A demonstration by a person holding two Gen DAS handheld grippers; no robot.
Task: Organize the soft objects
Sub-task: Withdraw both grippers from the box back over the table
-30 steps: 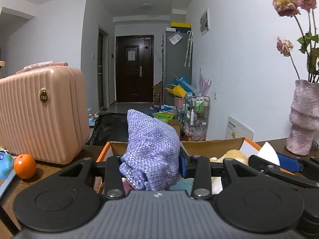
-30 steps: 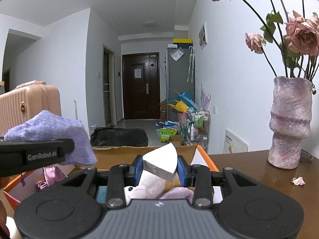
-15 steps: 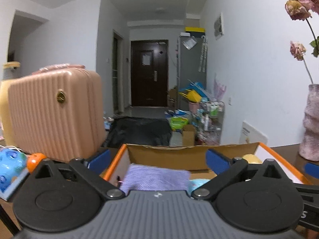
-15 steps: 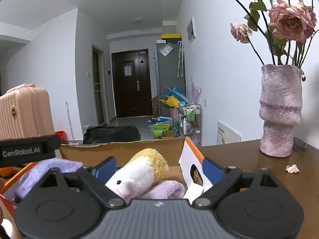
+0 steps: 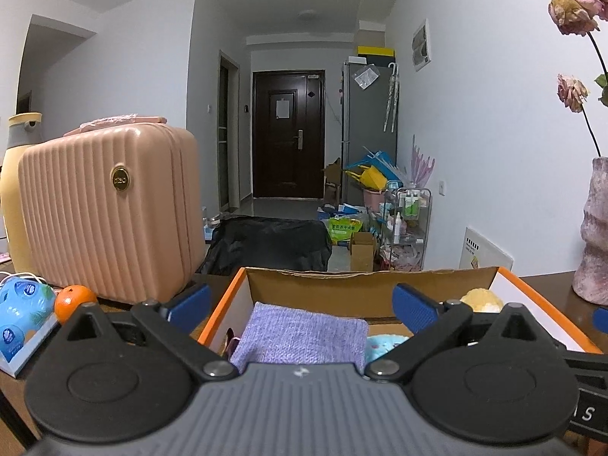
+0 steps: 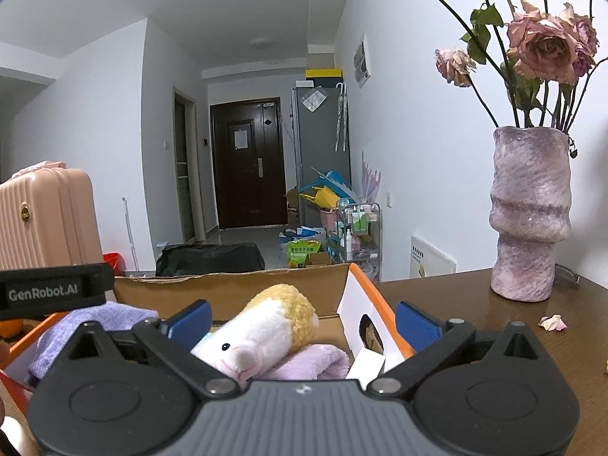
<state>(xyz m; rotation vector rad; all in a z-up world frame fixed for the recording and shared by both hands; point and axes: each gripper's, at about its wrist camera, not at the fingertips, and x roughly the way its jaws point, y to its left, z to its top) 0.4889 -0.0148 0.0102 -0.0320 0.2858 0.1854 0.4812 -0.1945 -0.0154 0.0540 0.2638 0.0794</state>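
An orange-edged cardboard box stands on the dark wooden table. A purple knitted cloth lies inside it, right below my open, empty left gripper. A light blue soft item lies beside the cloth. In the right wrist view my right gripper is open and empty above a white and yellow plush toy resting on a lilac towel in the box. The purple cloth also shows there at the left.
A pink ribbed suitcase stands left of the box, with an orange and a blue pack in front of it. A purple vase of dried roses stands on the table at the right, a fallen petal nearby.
Both grippers opened. The left let go of the purple cloth and the right let go of the plush toy; both now lie in the box. Both grippers drew back slightly.
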